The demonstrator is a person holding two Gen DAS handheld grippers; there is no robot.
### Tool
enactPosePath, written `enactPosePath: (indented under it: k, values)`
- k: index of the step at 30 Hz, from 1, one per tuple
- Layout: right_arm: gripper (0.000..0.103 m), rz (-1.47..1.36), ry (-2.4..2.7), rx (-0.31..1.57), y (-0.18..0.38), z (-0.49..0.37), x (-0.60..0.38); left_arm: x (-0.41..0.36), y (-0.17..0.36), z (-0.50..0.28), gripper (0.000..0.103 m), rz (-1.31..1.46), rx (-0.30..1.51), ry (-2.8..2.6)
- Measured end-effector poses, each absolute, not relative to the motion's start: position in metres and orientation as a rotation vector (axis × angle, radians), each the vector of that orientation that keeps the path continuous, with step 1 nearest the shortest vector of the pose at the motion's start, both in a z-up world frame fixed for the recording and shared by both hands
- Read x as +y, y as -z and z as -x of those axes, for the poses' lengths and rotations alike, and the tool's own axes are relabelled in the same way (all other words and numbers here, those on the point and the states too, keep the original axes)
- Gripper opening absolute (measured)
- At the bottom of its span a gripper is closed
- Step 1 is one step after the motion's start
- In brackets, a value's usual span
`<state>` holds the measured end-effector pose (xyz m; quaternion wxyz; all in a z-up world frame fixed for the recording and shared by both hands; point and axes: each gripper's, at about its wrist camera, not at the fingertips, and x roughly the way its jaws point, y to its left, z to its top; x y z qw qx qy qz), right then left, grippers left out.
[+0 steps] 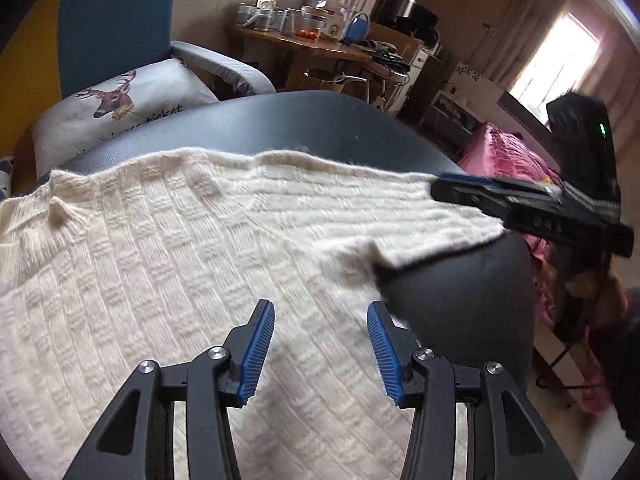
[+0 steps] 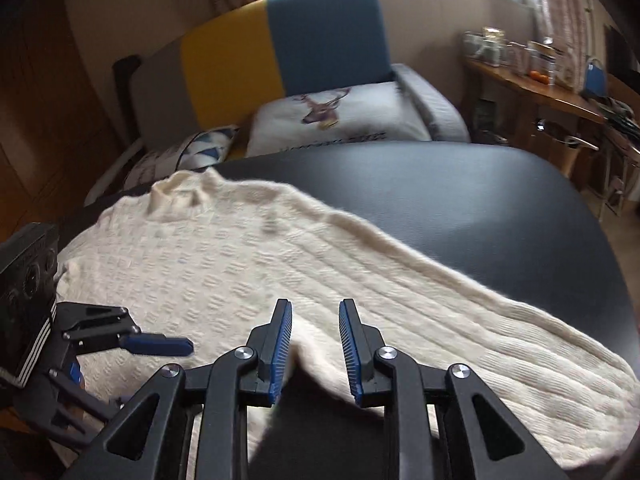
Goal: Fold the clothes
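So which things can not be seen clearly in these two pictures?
- Sweater: its hem, left wrist view, cut off by the lower edge and the left gripper.
- Sweater's other sleeve: outside both views.
- Right gripper: right wrist view, motion blur hides whether it touches the knit.
- Jars: left wrist view, too small to identify.

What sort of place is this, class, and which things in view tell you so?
Most likely a lived-in home room: a sofa with a deer-print cushion, a wooden side table crowded with jars, and curtained windows. A cream sweater lies on a black table.
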<state>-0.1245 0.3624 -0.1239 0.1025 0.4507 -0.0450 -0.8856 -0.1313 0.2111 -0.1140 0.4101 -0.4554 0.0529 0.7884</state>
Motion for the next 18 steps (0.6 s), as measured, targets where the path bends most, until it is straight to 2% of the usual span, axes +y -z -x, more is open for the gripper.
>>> enactPosePath:
  k: [3,7,11,15,18]
  values:
    - [0.025,-1.561,2.574,0.056,0.160,0.141,0.348,0.210,0.121,0.115,0.049,1.172,0.109,-1.938]
    - [0.025,-1.530,2.612,-0.085,0.164,0.138,0.368,0.199,0.141,0.109,0.049,1.217,-0.018,-1.913]
    - [0.025,-1.529,2.657,0.033,0.161,0.133,0.353,0.189,0.145,0.110,0.049,1.217,-0.137,-1.904]
    - [0.025,-1.559,2.682,0.006,0.152,0.133,0.349,0.172,0.134,0.113,0.049,1.245,-0.237,-1.924]
    - [0.025,-1.455,2.741,0.063,0.125,0.132,0.328,0.130,0.115,0.118,0.050,1.193,-0.293,-2.035]
